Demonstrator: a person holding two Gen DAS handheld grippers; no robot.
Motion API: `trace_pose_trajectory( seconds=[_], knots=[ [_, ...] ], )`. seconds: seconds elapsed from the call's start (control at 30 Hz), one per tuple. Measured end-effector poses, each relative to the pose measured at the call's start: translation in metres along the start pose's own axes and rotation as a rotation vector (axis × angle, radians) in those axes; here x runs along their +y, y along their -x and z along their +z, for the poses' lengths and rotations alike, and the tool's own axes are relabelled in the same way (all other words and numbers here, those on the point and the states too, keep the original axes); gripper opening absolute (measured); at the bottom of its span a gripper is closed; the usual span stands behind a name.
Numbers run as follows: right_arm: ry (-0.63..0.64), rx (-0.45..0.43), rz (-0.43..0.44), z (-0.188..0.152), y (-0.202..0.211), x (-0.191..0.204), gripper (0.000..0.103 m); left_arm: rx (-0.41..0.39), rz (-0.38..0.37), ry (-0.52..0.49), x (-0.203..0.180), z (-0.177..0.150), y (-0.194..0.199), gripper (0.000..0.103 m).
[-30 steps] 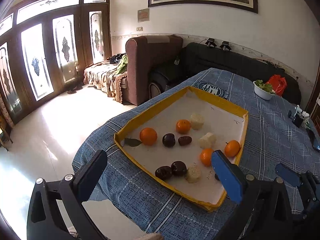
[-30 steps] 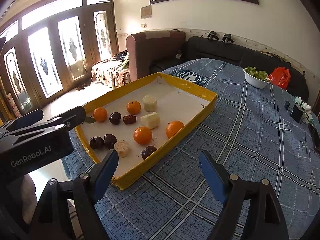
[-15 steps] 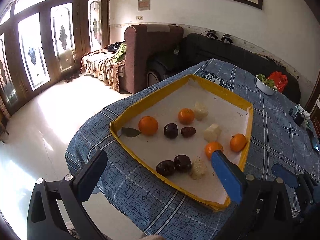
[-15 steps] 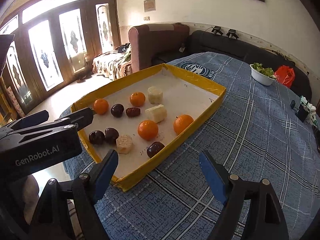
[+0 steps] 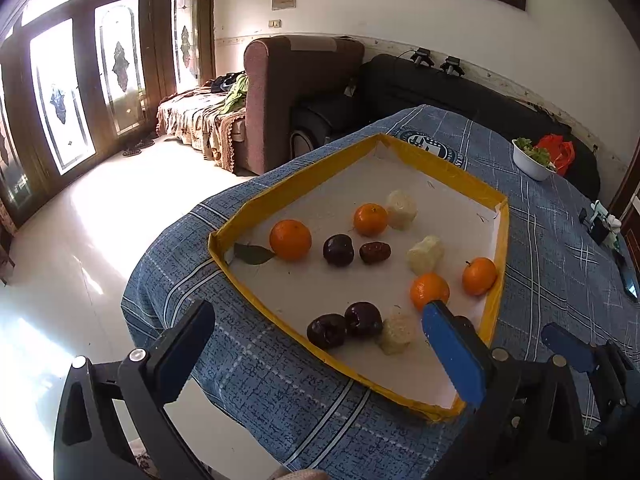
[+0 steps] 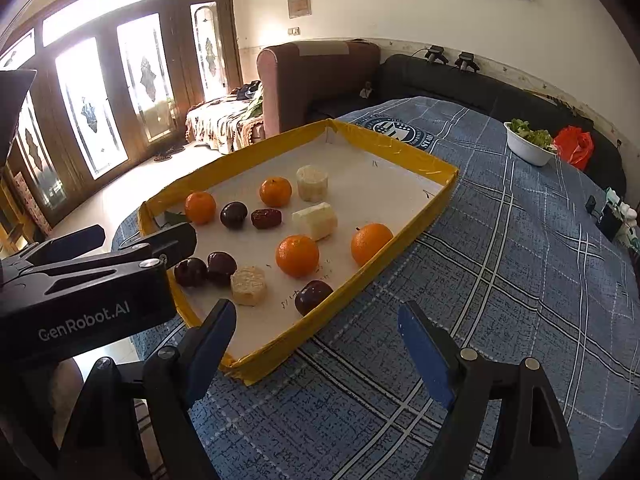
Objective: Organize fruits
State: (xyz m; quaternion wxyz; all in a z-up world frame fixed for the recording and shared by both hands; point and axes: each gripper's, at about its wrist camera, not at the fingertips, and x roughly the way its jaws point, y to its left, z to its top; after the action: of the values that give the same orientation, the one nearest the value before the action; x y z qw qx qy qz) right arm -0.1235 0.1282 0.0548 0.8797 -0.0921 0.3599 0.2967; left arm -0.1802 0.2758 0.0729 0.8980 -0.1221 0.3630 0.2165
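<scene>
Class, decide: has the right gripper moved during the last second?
Yes. The right gripper has moved forward toward the yellow tray, which looks nearer and larger in its view; its jaws stay open.

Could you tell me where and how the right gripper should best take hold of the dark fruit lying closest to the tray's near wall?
Grip the dark fruit across its round middle, descending from above. It sits nearly against the yellow tray wall, so a low approach from the right gripper side would probably hit the wall. Set the fingers parallel to that wall; both sides along it look free.
</scene>
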Motion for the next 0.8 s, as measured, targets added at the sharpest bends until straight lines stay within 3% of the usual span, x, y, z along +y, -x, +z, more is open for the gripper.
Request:
trace_pose_trajectory(
  seconds=[0.8],
  knots=[
    [-0.021,0.02,0.006,-0.0037,-0.0061,-0.0027,0.088,0.03,-0.009,-0.011,-0.0046,-0.0044,-0.0081,0.103]
  ],
)
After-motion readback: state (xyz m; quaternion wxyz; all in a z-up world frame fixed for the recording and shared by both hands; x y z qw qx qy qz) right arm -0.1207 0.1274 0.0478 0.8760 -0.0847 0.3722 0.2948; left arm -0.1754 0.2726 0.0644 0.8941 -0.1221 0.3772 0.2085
